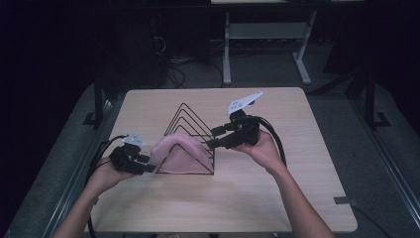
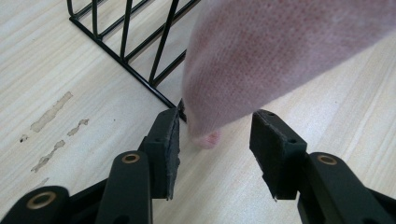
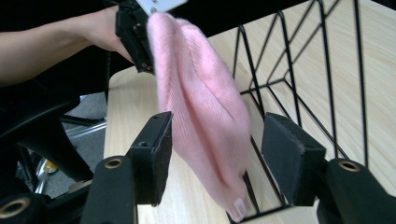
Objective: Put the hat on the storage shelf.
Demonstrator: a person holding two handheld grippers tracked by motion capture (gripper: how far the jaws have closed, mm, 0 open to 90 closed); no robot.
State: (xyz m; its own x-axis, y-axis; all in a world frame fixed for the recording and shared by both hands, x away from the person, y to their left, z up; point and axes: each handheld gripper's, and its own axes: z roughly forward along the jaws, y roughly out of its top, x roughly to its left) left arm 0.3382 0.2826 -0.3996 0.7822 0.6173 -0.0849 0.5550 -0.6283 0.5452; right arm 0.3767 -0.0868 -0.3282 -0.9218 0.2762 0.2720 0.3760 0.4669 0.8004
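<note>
Pink knit cloth [image 1: 179,153] draped across black wire rack [image 1: 190,124], between both grippers.

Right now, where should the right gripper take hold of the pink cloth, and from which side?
Probably the lower end of the pink cloth, which hangs folded between the open pads of the right gripper. Approach from the side of the wire rack away from the left gripper, closing across the thin fold. The cloth drapes narrowly there, so the pads span it.

The pink cloth [image 2: 280,51] runs off the frame's top edge, blurred. It hides part of the wire rack [image 1: 190,134] behind it.
</note>
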